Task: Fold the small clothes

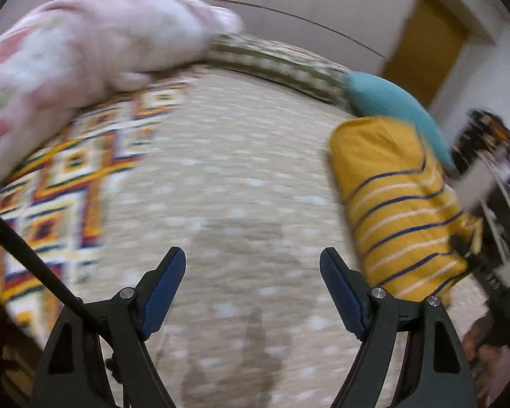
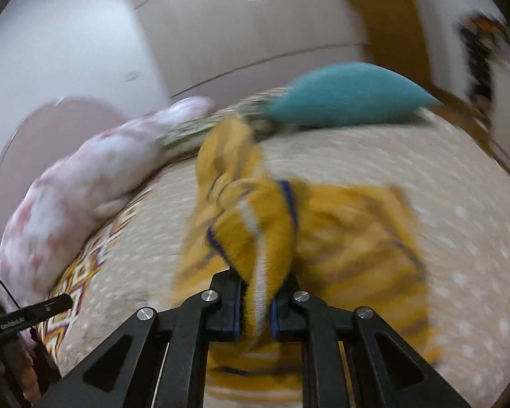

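Observation:
A small mustard-yellow garment with navy and white stripes [image 1: 401,204] hangs bunched at the right of the left wrist view, above the beige dotted bedspread [image 1: 238,176]. My right gripper [image 2: 256,292] is shut on the yellow striped garment [image 2: 255,231], a fold of it pinched between the pads; the rest trails blurred over the bedspread [image 2: 459,204]. My left gripper [image 1: 253,265] is open and empty over the bedspread, left of the garment. The right gripper shows at the right edge of the left wrist view [image 1: 486,251].
A pink floral pillow [image 1: 85,57] lies at the back left, also in the right wrist view [image 2: 85,183]. A teal cushion [image 2: 350,102] lies at the back, also in the left wrist view [image 1: 391,102]. A geometric patterned cloth [image 1: 68,176] lies left. A checkered olive cloth [image 1: 282,64] lines the far edge.

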`<act>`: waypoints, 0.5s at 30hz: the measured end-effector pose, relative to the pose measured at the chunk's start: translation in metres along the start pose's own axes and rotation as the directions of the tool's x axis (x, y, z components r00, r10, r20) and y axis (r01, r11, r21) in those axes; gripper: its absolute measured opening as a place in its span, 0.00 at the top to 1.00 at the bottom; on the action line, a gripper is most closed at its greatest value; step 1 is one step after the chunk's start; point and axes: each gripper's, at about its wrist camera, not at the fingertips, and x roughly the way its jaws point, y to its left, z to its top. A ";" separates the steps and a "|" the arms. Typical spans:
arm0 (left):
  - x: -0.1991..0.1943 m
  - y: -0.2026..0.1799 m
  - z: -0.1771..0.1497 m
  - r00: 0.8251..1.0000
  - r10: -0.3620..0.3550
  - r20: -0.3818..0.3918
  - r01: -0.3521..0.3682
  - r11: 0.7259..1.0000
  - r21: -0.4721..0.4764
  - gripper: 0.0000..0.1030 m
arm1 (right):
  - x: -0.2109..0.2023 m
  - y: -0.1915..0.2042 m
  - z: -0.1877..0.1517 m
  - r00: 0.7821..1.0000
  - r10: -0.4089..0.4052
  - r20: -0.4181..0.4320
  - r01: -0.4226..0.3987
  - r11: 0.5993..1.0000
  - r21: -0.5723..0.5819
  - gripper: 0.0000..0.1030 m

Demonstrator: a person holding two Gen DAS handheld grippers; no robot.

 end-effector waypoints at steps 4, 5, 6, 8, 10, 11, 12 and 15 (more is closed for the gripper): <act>0.029 -0.057 0.004 0.995 -0.094 -0.046 0.097 0.993 0.073 0.22 | -0.006 -0.068 -0.023 0.996 -0.077 -0.044 0.082 0.989 0.122 0.88; 0.037 -0.075 0.003 0.992 -0.111 -0.062 0.117 0.988 0.097 0.22 | -0.004 -0.081 -0.029 0.996 -0.057 -0.063 0.066 0.985 0.159 0.88; 0.043 -0.086 0.003 0.990 -0.119 -0.072 0.127 0.985 0.114 0.22 | -0.003 -0.091 -0.033 0.997 -0.034 -0.075 0.047 0.981 0.189 0.88; 0.056 -0.114 0.002 0.985 -0.143 -0.094 0.157 0.974 0.161 0.22 | 0.002 -0.096 -0.036 0.997 -0.014 -0.079 0.029 0.980 0.195 0.88; 0.064 -0.139 -0.001 0.980 -0.166 -0.105 0.185 0.960 0.212 0.22 | 0.004 -0.091 -0.037 0.997 -0.013 -0.075 0.026 0.984 0.178 0.88; 0.068 -0.147 -0.003 0.979 -0.171 -0.110 0.192 0.954 0.230 0.22 | 0.006 -0.089 -0.037 0.997 -0.009 -0.074 0.022 0.985 0.173 0.88; 0.074 -0.157 -0.005 0.978 -0.169 -0.120 0.195 0.948 0.252 0.22 | 0.006 -0.089 -0.038 0.997 -0.007 -0.073 0.020 0.985 0.173 0.88; 0.093 -0.174 -0.009 0.975 -0.150 -0.163 0.192 0.939 0.284 0.22 | 0.007 -0.093 -0.041 0.998 0.011 -0.069 0.002 0.984 0.180 0.88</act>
